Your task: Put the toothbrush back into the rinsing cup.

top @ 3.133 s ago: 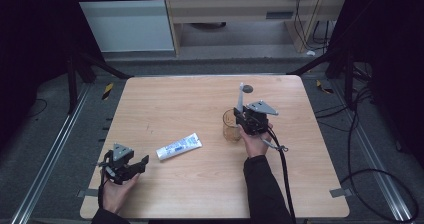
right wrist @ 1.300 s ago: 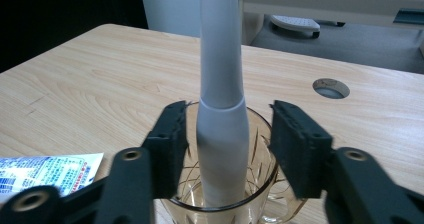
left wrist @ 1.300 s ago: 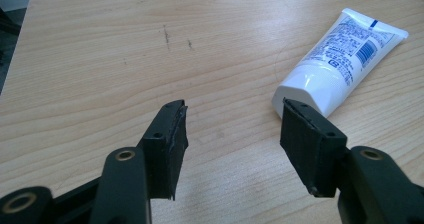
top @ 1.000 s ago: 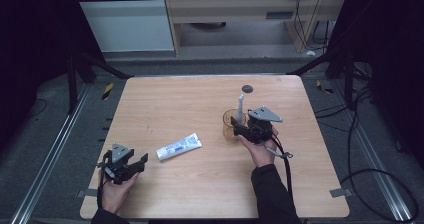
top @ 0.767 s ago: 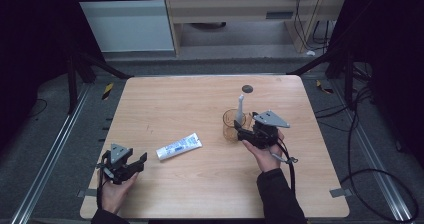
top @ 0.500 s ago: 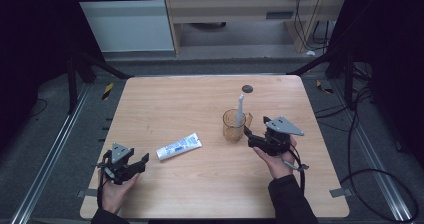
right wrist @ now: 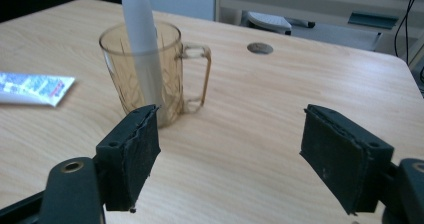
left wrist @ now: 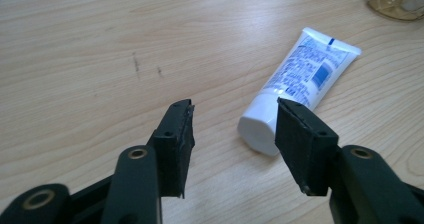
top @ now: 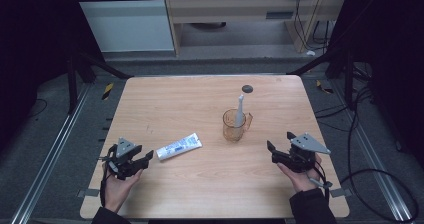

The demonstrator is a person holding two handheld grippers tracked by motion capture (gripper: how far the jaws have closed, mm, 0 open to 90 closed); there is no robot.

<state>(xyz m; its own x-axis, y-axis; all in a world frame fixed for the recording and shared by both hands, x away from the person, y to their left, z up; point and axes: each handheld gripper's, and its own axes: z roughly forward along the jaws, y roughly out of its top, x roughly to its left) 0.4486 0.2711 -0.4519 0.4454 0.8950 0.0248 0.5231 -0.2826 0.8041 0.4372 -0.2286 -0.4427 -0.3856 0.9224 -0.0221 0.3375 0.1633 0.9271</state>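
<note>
We have drawn our empty, open right gripper (top: 278, 148) off the mug (top: 234, 125); the toothbrush (top: 240, 110) stands inside. Our left gripper (top: 140, 158), jaws just narrowing yet open, probably takes the toothpaste (top: 179, 146) next.

The high view looks forward and down from above the person's side, taking in the whole tabletop (top: 210, 184) from afar. The left gripper view sits low and close, looking along its two black fingers (left wrist: 176, 139) at the tube (left wrist: 300, 84) just ahead. The right gripper view, also low, looks across the tabletop past its fingers (right wrist: 132, 154) toward the mug (right wrist: 145, 74) nearby. All three views share the tube and mug.
</note>
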